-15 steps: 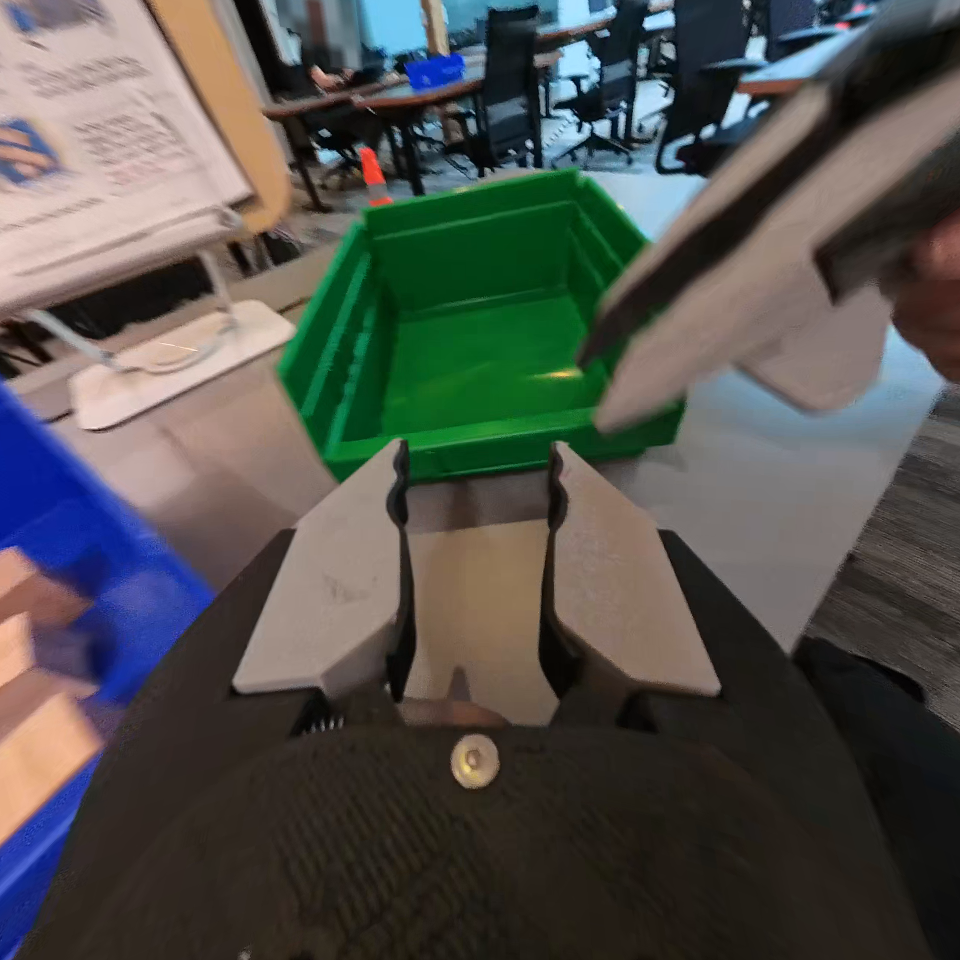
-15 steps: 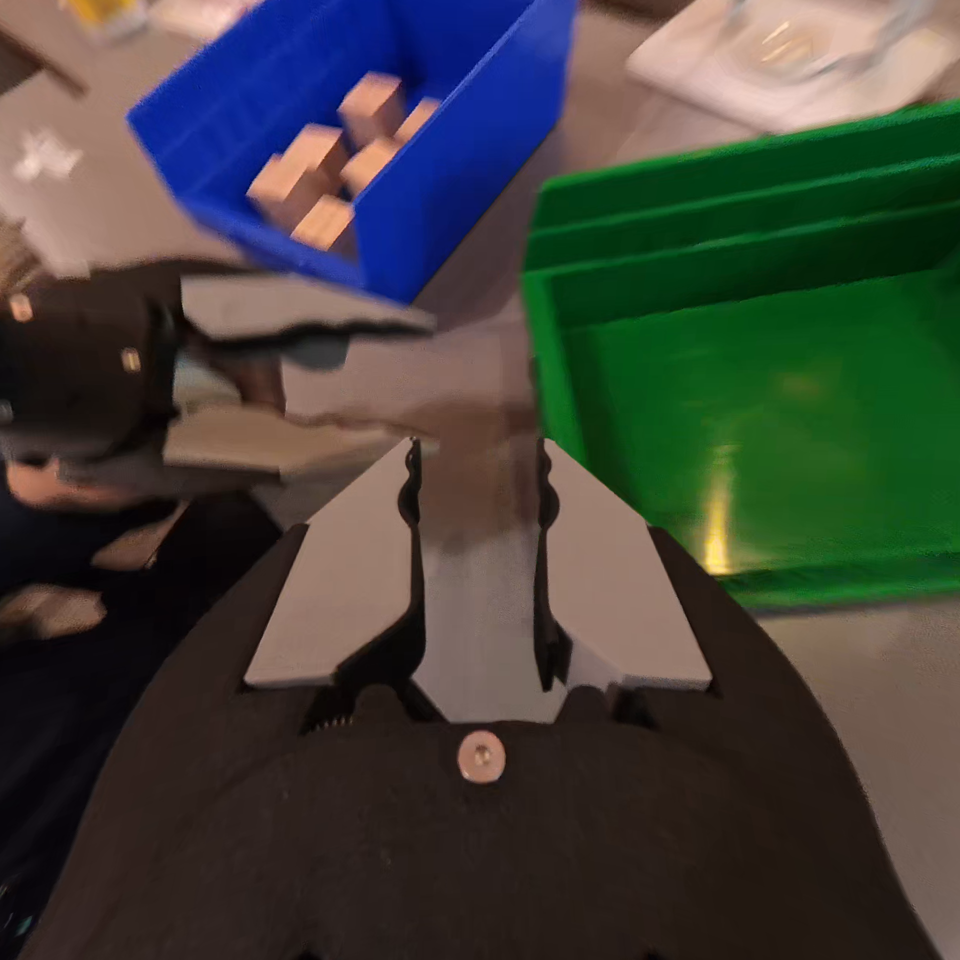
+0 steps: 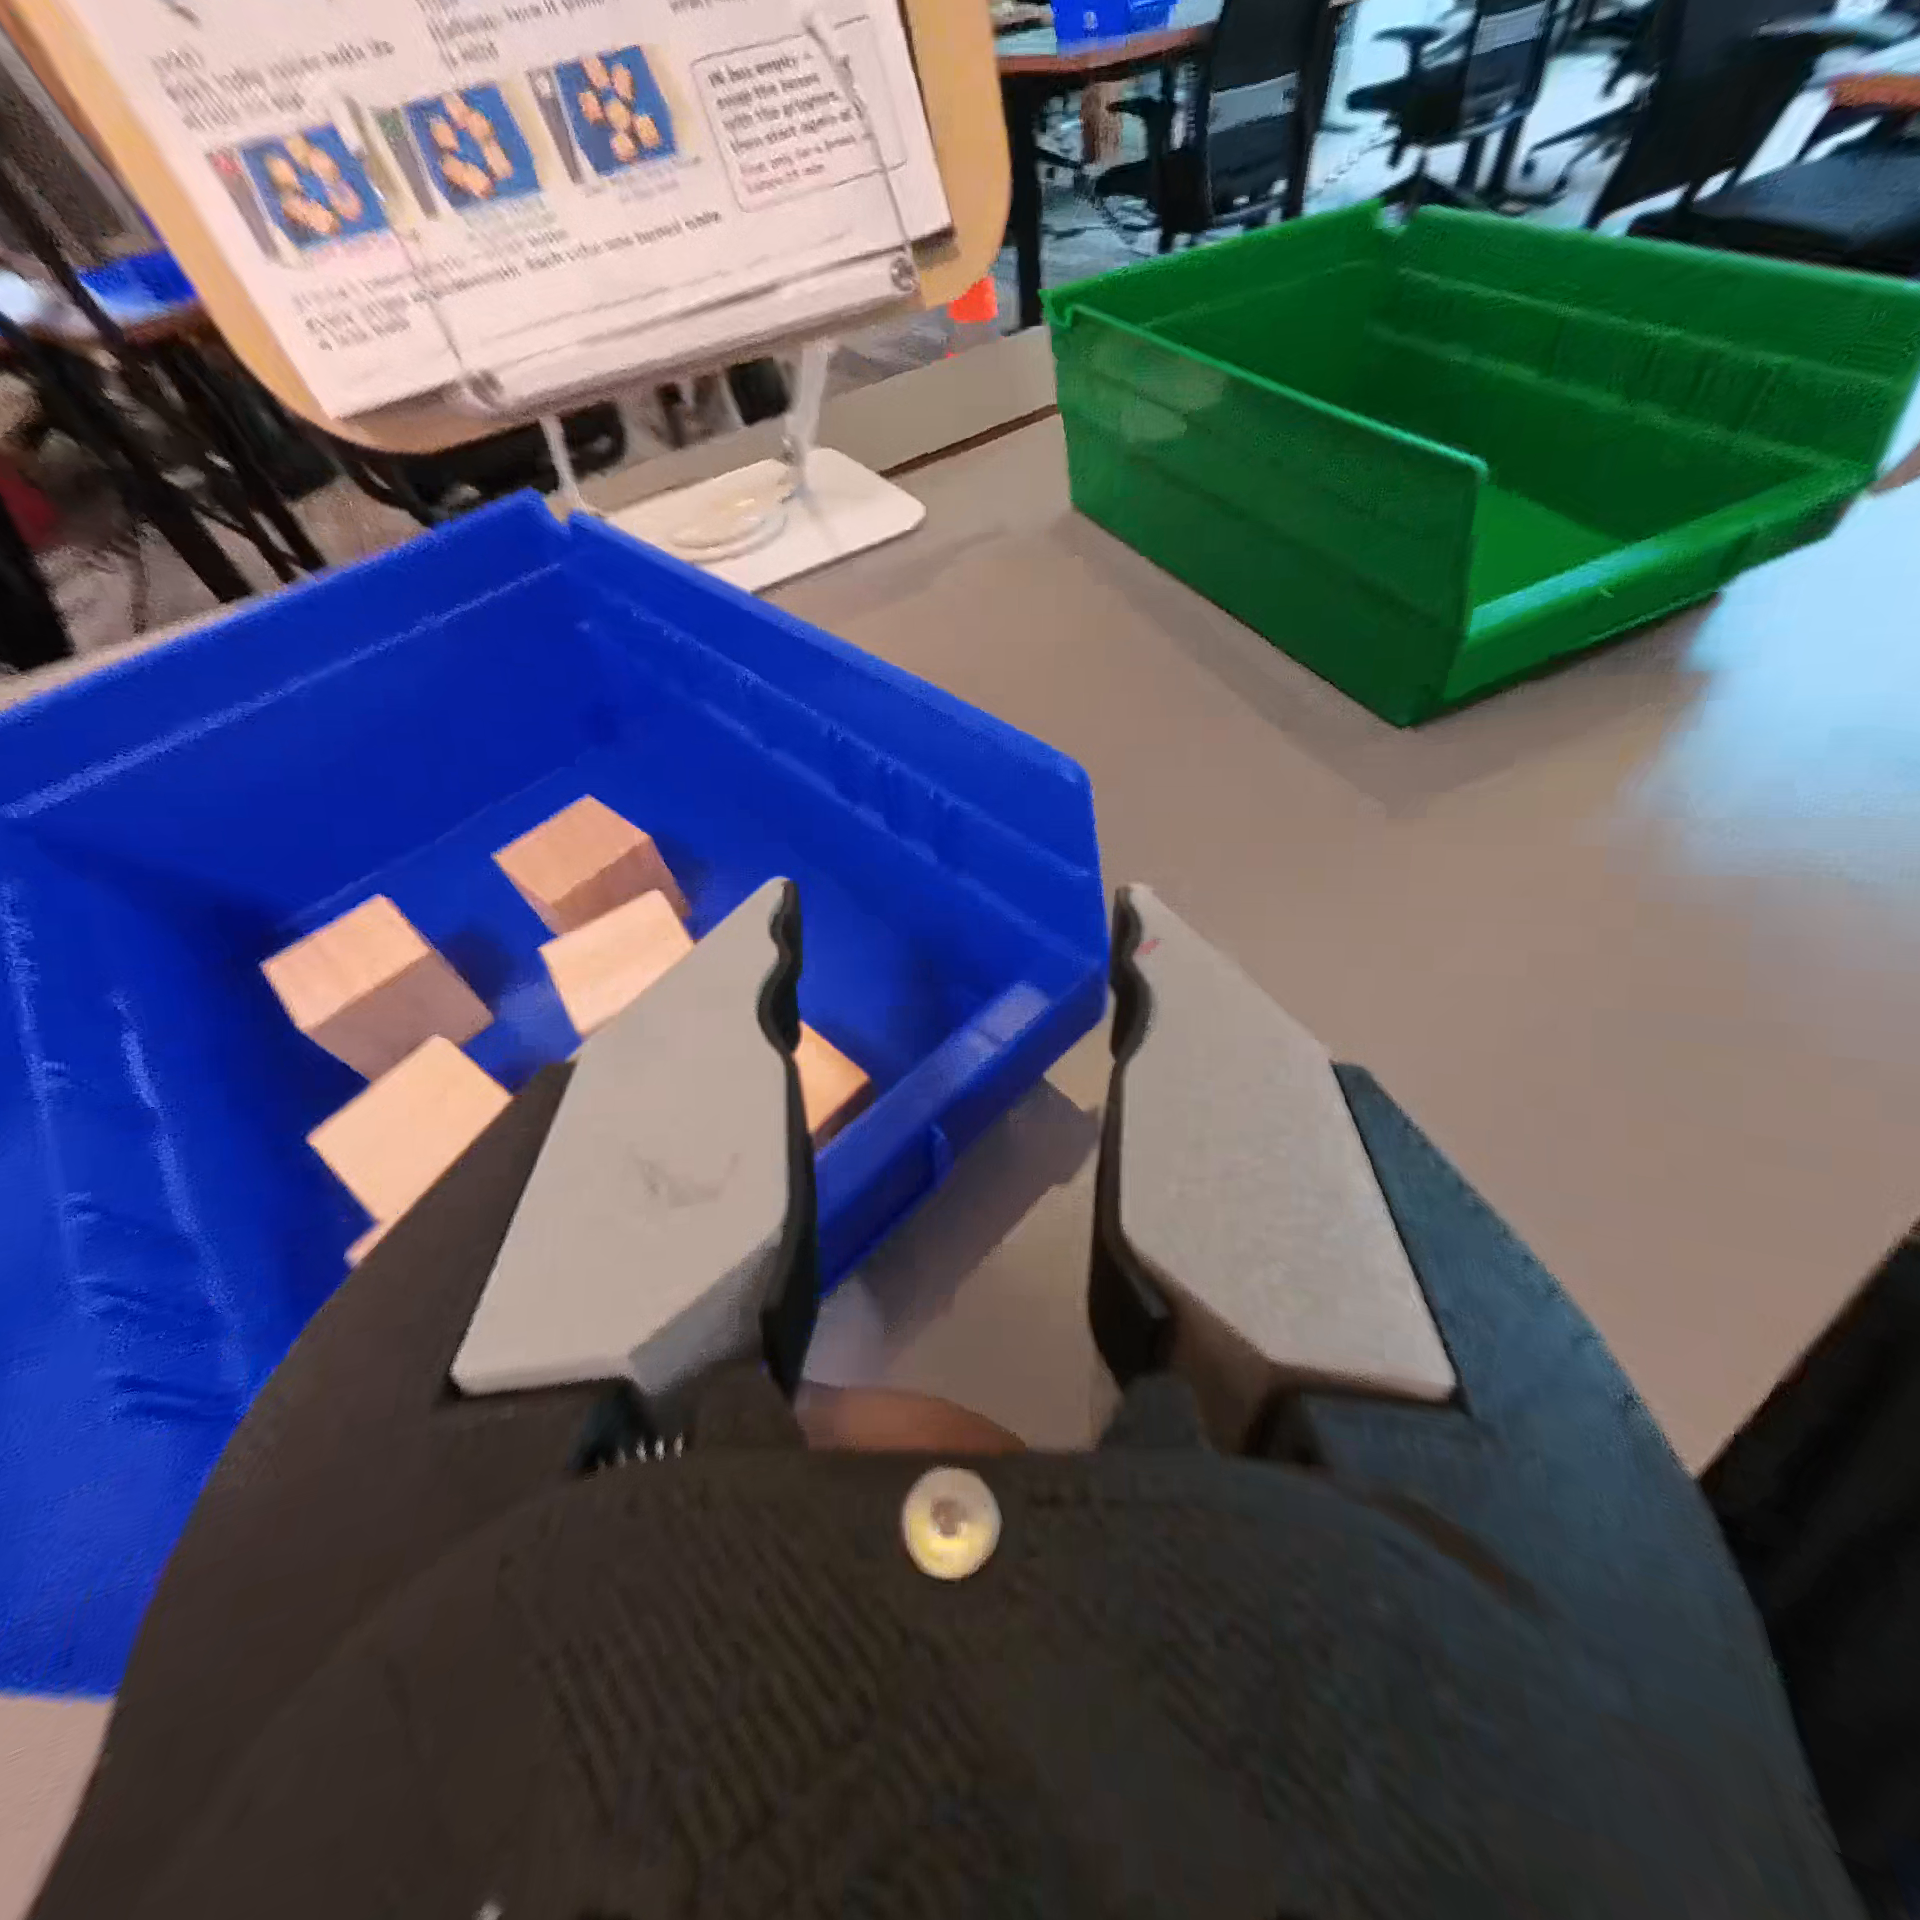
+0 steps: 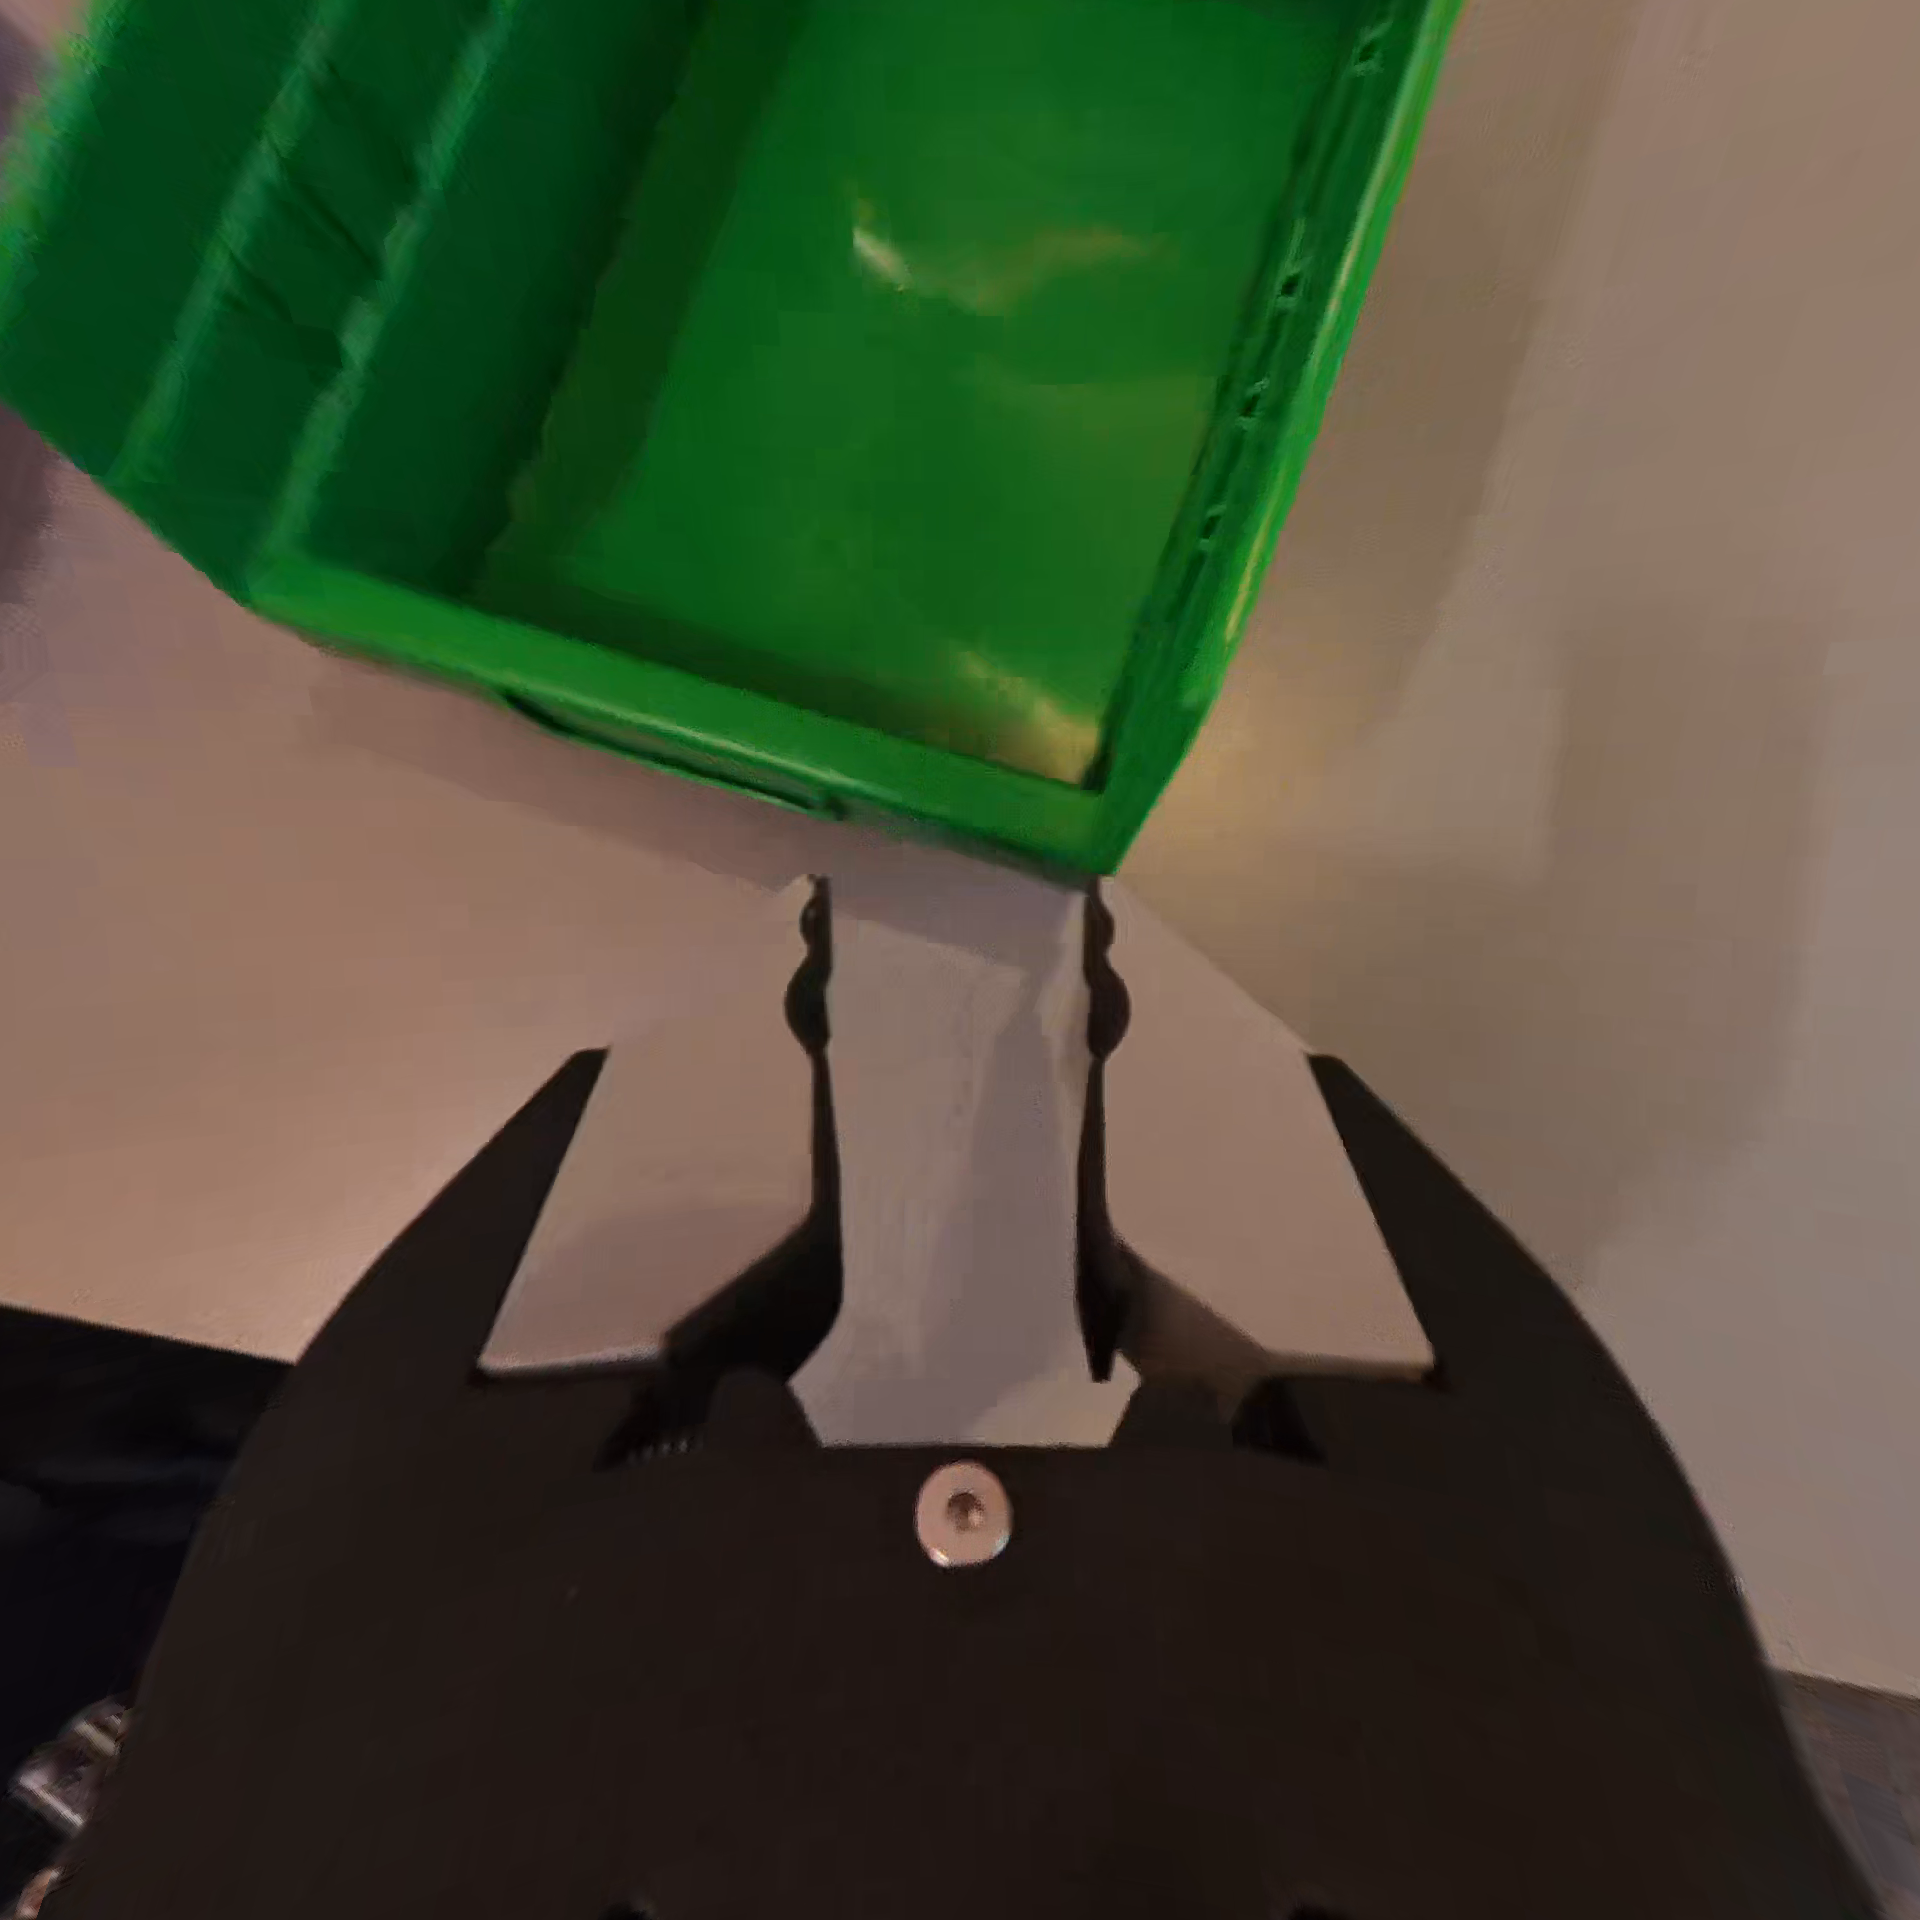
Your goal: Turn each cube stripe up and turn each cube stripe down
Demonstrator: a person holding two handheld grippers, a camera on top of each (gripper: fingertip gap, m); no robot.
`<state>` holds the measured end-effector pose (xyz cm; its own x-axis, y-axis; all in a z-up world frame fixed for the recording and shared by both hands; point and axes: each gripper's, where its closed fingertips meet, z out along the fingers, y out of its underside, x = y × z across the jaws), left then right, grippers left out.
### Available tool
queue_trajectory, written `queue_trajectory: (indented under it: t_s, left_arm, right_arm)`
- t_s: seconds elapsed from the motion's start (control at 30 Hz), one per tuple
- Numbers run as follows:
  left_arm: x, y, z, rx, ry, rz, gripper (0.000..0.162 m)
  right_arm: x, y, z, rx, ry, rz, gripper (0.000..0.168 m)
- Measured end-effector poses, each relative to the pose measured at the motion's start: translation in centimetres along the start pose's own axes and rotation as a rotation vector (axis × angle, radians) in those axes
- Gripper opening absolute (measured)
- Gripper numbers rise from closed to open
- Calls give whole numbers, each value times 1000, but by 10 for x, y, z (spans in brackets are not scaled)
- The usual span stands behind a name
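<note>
Several plain wooden cubes (image 3: 374,982) lie in a blue bin (image 3: 312,727) at the left of the left wrist view. No stripe shows on the faces I can see. My left gripper (image 3: 951,914) is open and empty, above the blue bin's right front corner; its left finger covers part of the cubes. An empty green bin (image 3: 1475,457) stands at the back right. My right gripper (image 4: 951,888) is open and empty, just short of the green bin's (image 4: 727,707) near rim, over the table. The right wrist view shows no cubes.
A printed instruction sheet on a stand (image 3: 561,187) is behind the blue bin. The grey table (image 3: 1455,935) runs between the bins; its edge (image 3: 1787,1340) is at the right. Office chairs and desks (image 3: 1455,94) are beyond.
My left gripper has swung left from the green bin to the blue bin. My right gripper has swung right, so the blue bin and the left gripper have left its view.
</note>
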<state>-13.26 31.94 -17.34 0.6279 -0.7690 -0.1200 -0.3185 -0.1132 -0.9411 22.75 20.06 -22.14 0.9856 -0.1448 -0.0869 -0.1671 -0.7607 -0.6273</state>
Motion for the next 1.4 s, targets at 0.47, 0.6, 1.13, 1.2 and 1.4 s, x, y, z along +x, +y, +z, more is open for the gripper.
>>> queue_trajectory:
  t_s: [0.47, 0.6, 1.13, 1.2, 1.4]
  left_arm:
    - [17, 7, 68, -18, -211, 62, 25]
    - [-8, 8, 57, -1, -283, 119, 15]
    - [-111, 50, -22, -17, -442, -86, 1]
    - [-97, 48, -22, -20, -403, -66, 1]
    - [-70, 25, -19, 15, -338, -55, 16]
  right_arm:
    - [-136, -64, 43, 325, 4, -293, 62]
    - [-111, -61, 56, 293, 50, -302, 62]
    - [-17, -22, 18, 94, 96, -57, 2]
    - [-39, -12, 13, 23, 83, -154, 1]
    - [-78, -16, 14, 42, 80, -297, 10]
